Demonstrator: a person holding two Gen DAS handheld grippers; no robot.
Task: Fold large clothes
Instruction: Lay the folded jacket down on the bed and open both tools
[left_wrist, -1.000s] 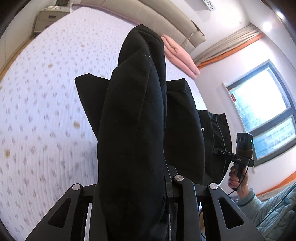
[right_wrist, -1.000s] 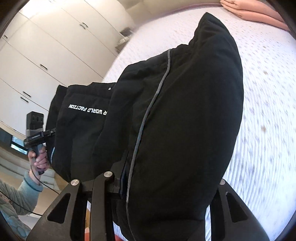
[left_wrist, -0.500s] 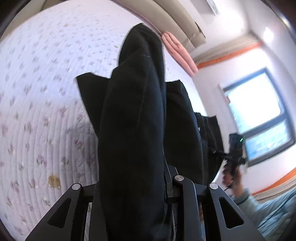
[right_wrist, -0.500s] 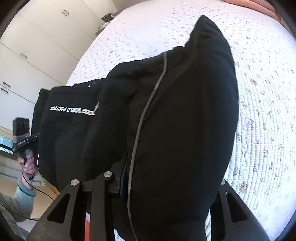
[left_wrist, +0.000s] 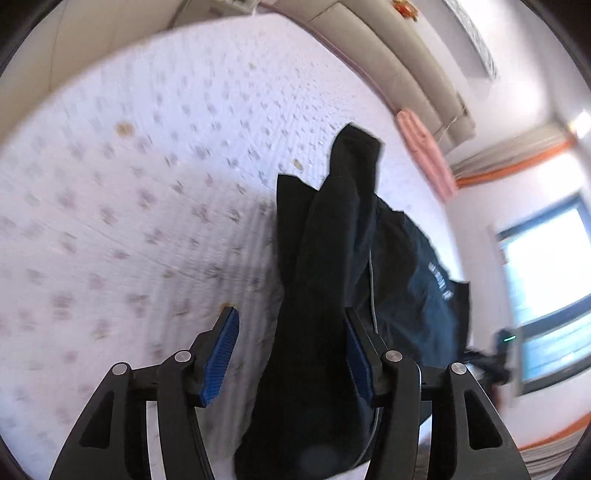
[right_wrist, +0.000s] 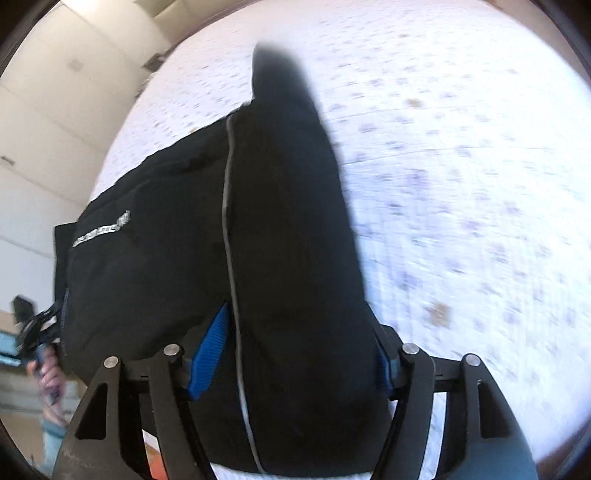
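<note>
A large black garment with grey piping and white lettering lies on the white quilted bed. In the left wrist view the garment runs forward between my fingers. My left gripper is open, its blue pads spread with a gap on the left side. In the right wrist view the garment fills the middle. My right gripper is open too, its blue pads apart with the cloth lying loose between them. Both views are blurred.
A pink folded cloth lies by the padded headboard. A window is at the right. White wardrobes stand beyond the bed's far side. Each view shows the other handle at its edge.
Both grippers have opened and let go of the black garment. The garment has come down onto the bed, and both cameras have moved down toward it.
</note>
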